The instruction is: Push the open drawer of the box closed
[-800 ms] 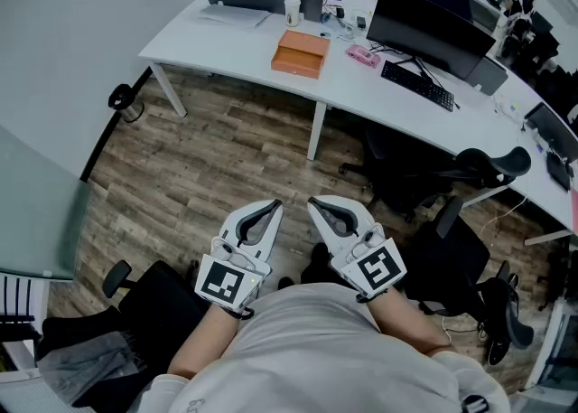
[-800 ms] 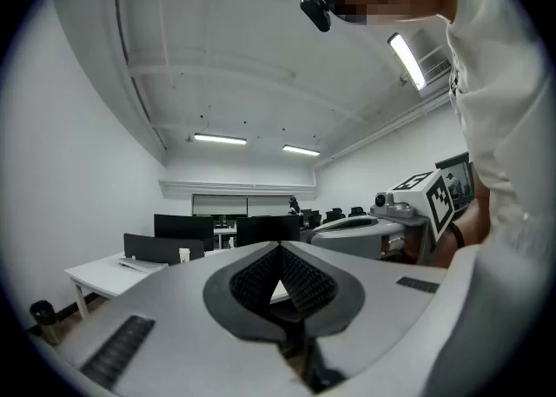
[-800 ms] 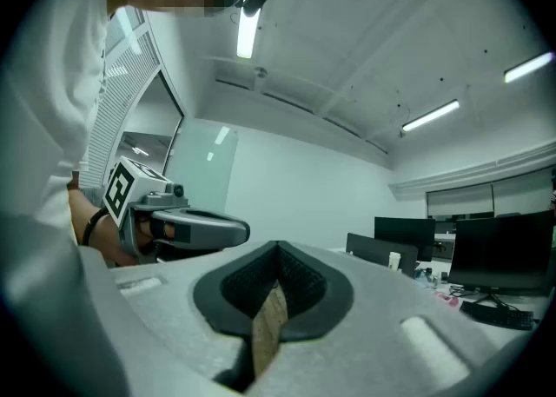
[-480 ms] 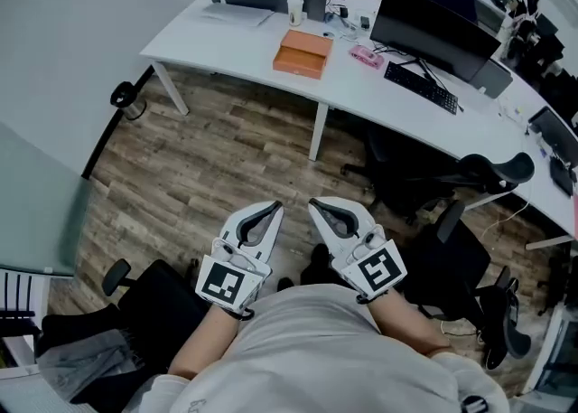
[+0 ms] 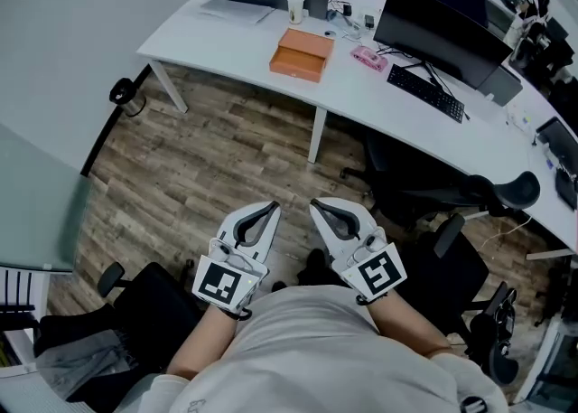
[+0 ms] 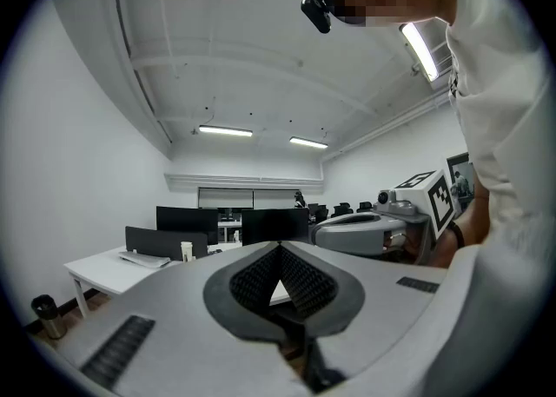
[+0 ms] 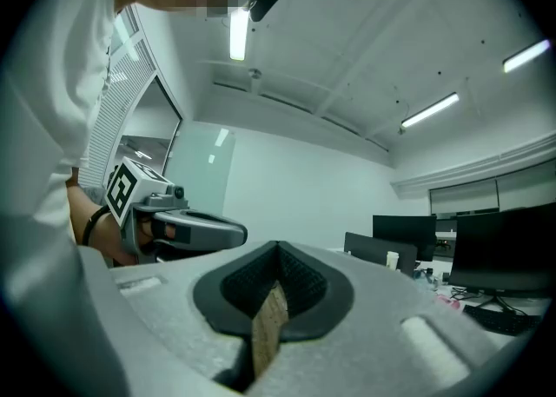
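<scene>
An orange box (image 5: 301, 52) lies on the long white desk (image 5: 226, 41) far ahead of me; a darker orange step on its near side looks like the drawer standing out. Both grippers hang close to my chest over the wooden floor, well short of the desk. My left gripper (image 5: 274, 207) is shut with nothing in it, its dark pads meeting at the tip (image 6: 280, 249). My right gripper (image 5: 315, 205) is shut and empty too (image 7: 278, 246). They point forward side by side, tips a small way apart.
Monitors (image 5: 433, 27), a keyboard (image 5: 424, 90), a white cup (image 5: 295, 6) and a pink item (image 5: 368, 57) share the desk. Black office chairs (image 5: 452, 194) stand at the right and one (image 5: 144, 312) at my left. A small bin (image 5: 126, 98) sits by the wall.
The head view has shifted slightly, so the desk sits a touch differently in the picture. Both grippers stay shut in the same place by my chest.
</scene>
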### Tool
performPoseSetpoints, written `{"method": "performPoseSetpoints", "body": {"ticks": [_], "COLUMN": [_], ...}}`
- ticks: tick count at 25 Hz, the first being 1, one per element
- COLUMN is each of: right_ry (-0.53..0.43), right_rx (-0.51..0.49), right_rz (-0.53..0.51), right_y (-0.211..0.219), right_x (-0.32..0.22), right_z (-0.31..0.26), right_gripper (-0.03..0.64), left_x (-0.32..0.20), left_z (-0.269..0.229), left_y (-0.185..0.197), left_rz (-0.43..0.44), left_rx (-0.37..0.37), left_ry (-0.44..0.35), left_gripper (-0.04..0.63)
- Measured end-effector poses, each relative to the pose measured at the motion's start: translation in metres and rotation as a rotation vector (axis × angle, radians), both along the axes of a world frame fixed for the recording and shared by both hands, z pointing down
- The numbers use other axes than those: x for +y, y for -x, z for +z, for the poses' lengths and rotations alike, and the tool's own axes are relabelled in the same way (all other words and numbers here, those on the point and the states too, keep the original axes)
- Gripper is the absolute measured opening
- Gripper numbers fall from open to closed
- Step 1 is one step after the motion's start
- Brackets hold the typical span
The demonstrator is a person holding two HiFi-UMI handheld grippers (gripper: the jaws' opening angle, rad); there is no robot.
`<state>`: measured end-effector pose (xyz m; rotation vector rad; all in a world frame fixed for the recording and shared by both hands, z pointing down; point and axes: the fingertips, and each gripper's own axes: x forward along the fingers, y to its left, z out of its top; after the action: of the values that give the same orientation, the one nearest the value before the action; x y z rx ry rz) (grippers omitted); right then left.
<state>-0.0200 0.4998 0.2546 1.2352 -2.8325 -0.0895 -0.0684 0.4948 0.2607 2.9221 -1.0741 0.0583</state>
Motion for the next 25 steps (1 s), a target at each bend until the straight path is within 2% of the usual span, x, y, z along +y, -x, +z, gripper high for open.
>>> {"method": "performPoseSetpoints", "body": {"ticks": [11, 19, 25], "right_ry": [0.008, 0.018, 0.011], "right_rx": [0.009, 0.009, 0.017], "right_rz": [-0.059, -0.049, -0.049], "right_y": [-0.062, -0.065, -0.051], "right_x": [-0.076, -0.116, -0.15], "right_z": [-0.002, 0.009, 0.002], "right_gripper": [0.003, 0.003, 0.003], "left_x": [-0.08, -0.123, -0.158], "left_z": [-0.007, 0.002, -0.007], "left_y": [-0.049, -0.049, -0.034], "left_rz": [-0.07, -0.073, -0.059], "left_rx": [0.004, 0.02, 0.015], "left_ry": [-0.021, -0.021, -0.043], "left_gripper": [-0.002, -0.002, -0.002]}}
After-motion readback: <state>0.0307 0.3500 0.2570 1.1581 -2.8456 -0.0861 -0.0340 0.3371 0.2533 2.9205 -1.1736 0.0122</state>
